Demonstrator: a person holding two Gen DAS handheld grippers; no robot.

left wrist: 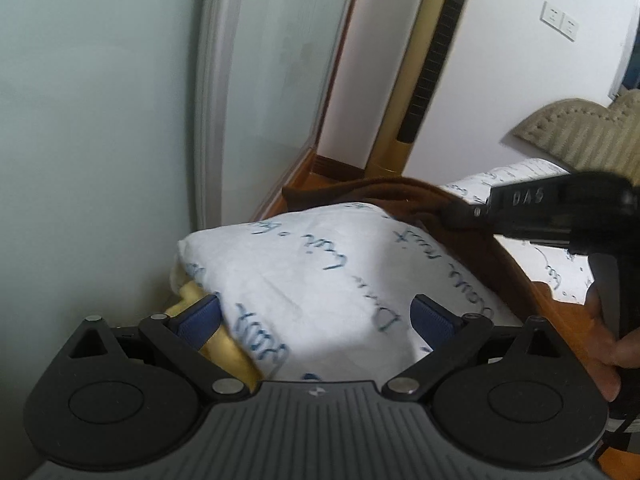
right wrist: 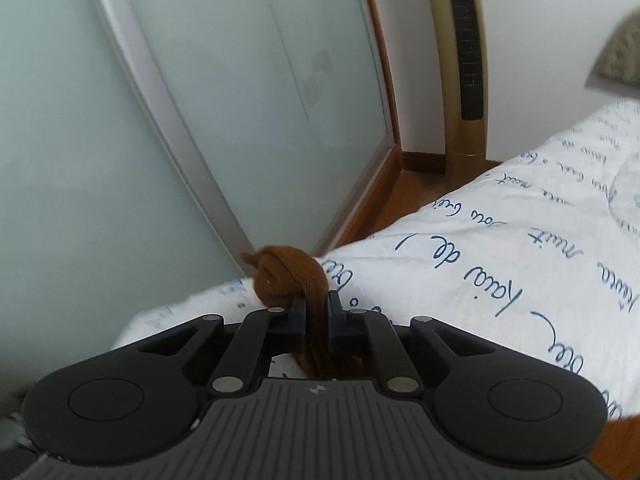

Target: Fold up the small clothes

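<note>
One bed, white script-print sheet (right wrist: 500, 248); one brown garment (right wrist: 288, 276) pinched in right claw (right wrist: 318, 308); left claw (left wrist: 316, 312) spread, empty.

You are looking at a small brown garment (right wrist: 288, 276) lying over the white bedding with blue script (right wrist: 500, 264). One bunched, twisted end is rising near the bedding's edge, and the rest is trailing across the bedding (left wrist: 320, 264) as a long brown band (left wrist: 400, 192).
</note>
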